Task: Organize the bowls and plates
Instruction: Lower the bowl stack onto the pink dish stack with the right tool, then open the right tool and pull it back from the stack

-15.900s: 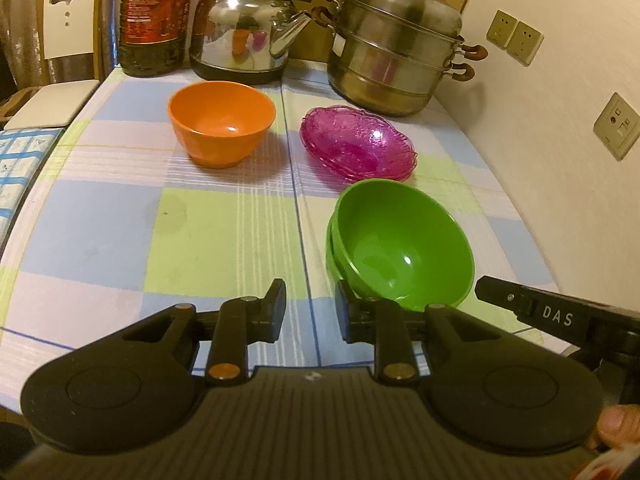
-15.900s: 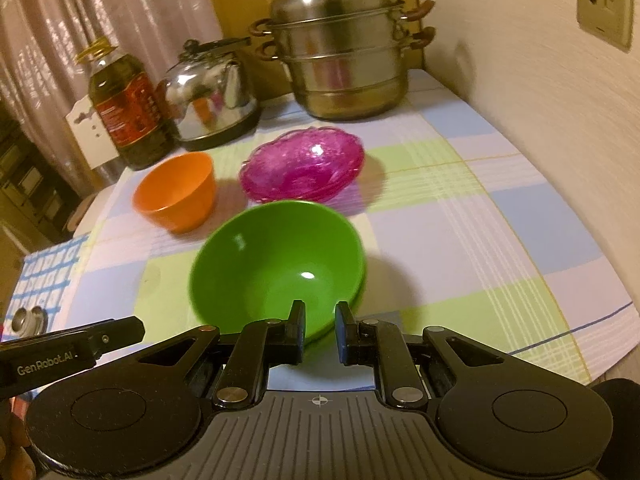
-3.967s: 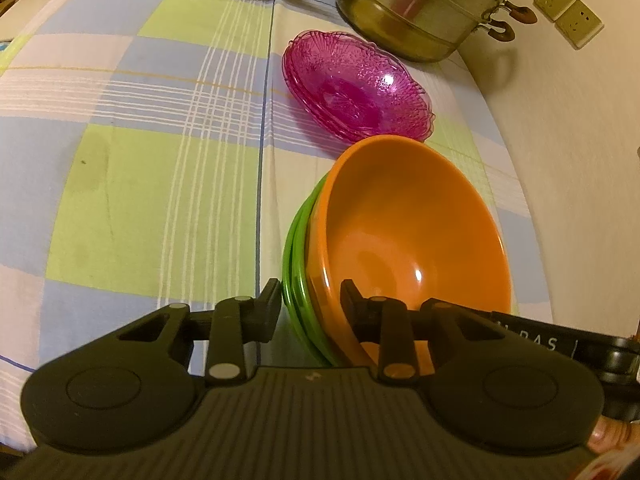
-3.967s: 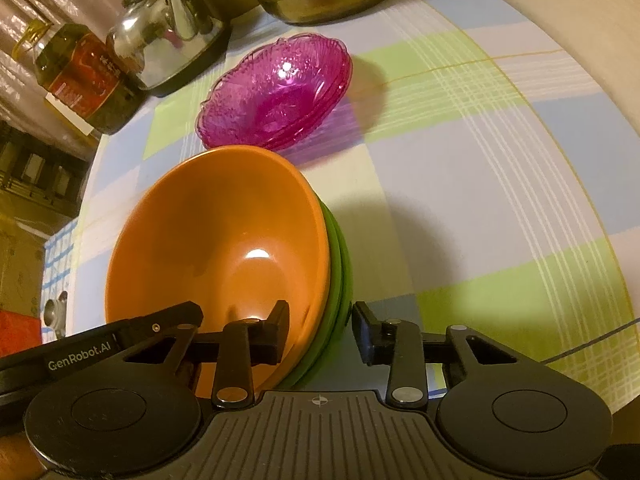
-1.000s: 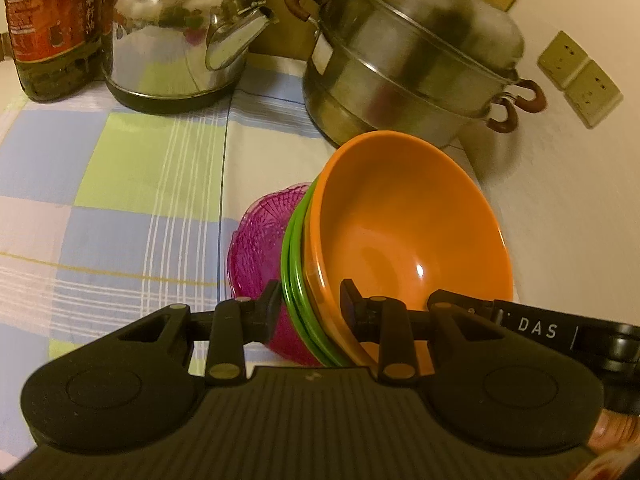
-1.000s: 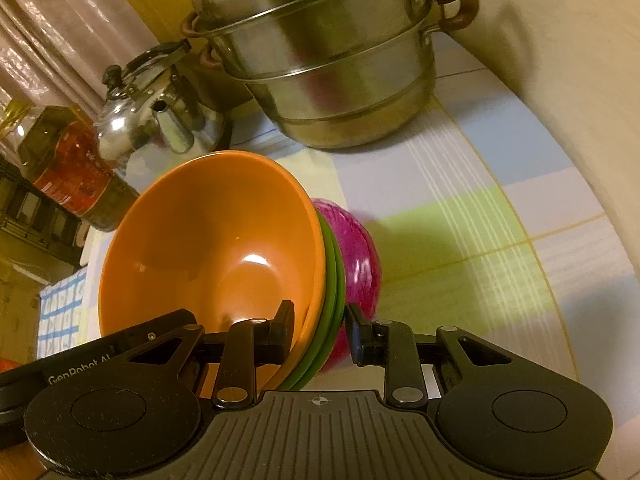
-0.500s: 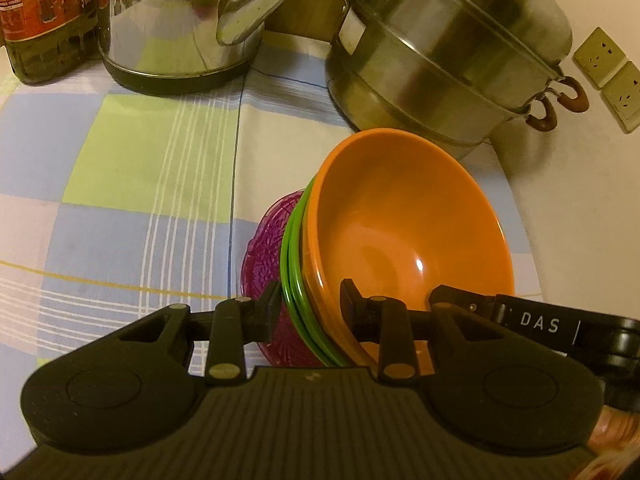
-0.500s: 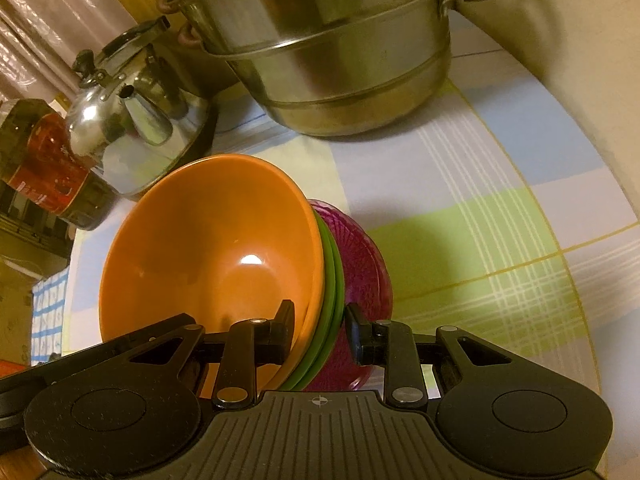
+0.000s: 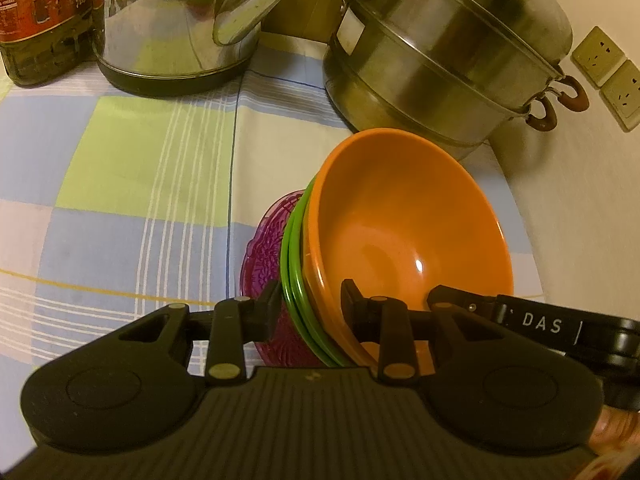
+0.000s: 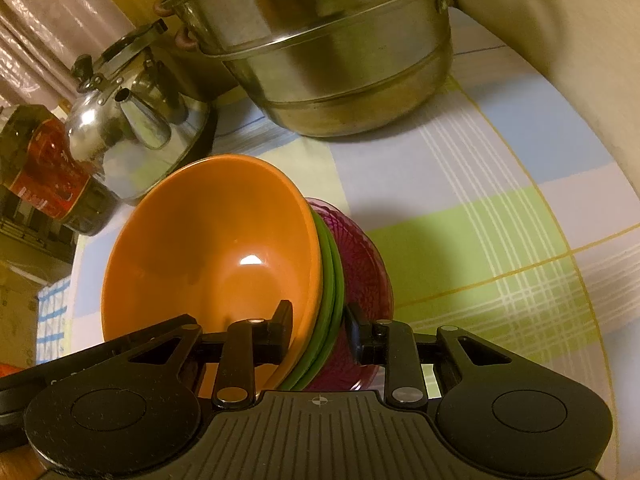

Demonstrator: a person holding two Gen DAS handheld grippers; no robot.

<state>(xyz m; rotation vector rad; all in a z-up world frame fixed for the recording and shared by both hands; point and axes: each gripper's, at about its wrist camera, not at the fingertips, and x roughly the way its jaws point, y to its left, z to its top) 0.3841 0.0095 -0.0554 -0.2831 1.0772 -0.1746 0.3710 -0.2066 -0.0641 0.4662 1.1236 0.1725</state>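
An orange bowl (image 9: pixel 400 232) is nested in green bowls (image 9: pixel 294 264), and this stack rests in the pink glass plates (image 9: pixel 264 248) on the checked tablecloth. My left gripper (image 9: pixel 311 307) is shut on the stack's left rim, one finger inside the orange bowl and one outside. My right gripper (image 10: pixel 318 328) is shut on the opposite rim of the orange bowl (image 10: pixel 216 248) and green bowls (image 10: pixel 332 280), with the pink plates (image 10: pixel 364 264) beneath. Each gripper's body shows in the other's view.
A steel steamer pot (image 9: pixel 440 64) stands just behind the stack, near the wall with sockets (image 9: pixel 600 56). A steel kettle (image 9: pixel 176 24) and an oil bottle (image 9: pixel 36 16) stand at the back left. Checked tablecloth (image 9: pixel 140 168) lies to the left.
Both grippers have carried the bowl stack down onto the pink plates; the plates are now mostly covered, and the pot and kettle look closer.
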